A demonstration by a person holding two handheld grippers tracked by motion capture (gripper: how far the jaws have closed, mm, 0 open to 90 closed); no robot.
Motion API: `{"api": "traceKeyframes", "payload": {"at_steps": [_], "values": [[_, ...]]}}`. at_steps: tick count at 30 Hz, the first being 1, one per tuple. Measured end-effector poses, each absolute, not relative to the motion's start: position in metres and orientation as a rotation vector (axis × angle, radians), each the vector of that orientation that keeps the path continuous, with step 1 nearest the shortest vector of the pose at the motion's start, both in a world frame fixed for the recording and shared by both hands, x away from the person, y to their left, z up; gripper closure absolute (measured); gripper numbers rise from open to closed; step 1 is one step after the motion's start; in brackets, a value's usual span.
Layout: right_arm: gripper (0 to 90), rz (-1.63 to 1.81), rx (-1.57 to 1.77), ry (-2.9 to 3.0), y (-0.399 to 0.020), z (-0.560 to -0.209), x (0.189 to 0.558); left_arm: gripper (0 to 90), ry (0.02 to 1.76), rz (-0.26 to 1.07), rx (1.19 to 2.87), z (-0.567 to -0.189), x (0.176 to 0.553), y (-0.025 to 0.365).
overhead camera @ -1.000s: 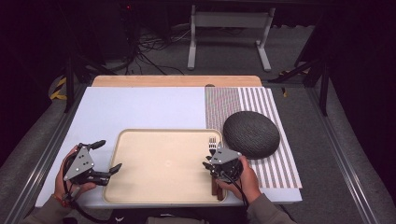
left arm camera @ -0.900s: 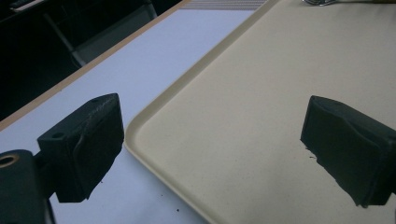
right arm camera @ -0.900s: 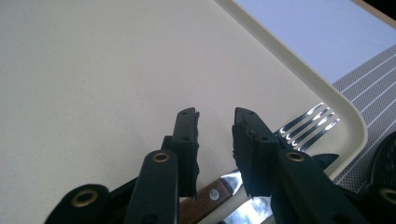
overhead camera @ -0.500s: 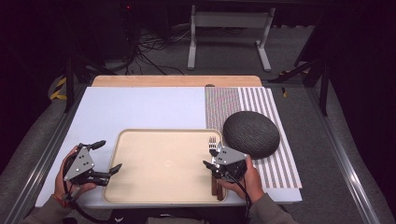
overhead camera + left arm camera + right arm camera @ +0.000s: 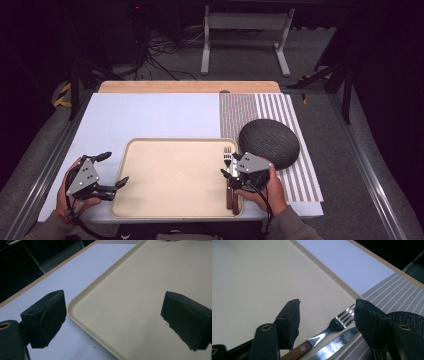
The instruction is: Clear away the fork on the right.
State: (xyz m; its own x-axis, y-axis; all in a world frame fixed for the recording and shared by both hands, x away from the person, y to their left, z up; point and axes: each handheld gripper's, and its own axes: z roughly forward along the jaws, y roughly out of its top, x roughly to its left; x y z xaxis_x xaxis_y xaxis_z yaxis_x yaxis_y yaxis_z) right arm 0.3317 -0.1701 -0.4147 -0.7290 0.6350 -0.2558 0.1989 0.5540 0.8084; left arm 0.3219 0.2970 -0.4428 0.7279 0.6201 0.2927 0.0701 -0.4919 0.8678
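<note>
Where the tray (image 5: pixel 170 175) lies — one fork (image 5: pixel 332 327), one knife (image 5: pixel 334 346).

The left gripper (image 5: pixel 112 322) hangs open over the beige tray (image 5: pixel 140 290). One jaw sits outside the tray's corner rim (above the pale tabletop (image 5: pixel 75 272)), the other over its floor.

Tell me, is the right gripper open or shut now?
Open. The right gripper has just been opening; its jaws stand apart above the fork and knife on the tray, pressing neither.
</note>
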Motion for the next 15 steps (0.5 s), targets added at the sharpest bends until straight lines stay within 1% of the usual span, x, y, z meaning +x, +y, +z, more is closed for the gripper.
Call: {"api": "traceKeyframes", "payload": {"at_steps": [2,4,6,10,15], "values": [[33.5,1.085,0.675,2.243,-0.1709,-0.4139,0.3324,6.9,0.532,0.744,1.994,-0.4432,0.3207,0.2984],[32.5,1.086,0.678,2.244,-0.1712,-0.4135,0.3328,6.9,0.537,0.743,1.991,-0.4435,0.3202,0.2988],[27.5,1.091,0.684,2.229,-0.1721,-0.4126,0.3337,6.9,0.543,0.745,1.99,-0.4436,0.3193,0.2997],[21.3,1.108,0.702,2.201,-0.1745,-0.4115,0.3352,6.9,0.546,0.745,1.991,-0.4436,0.3187,0.3015],[19.3,1.111,0.71,2.171,-0.1794,-0.4088,0.3349,6.9,0.546,0.747,1.988,-0.4437,0.3186,0.3023]]}}
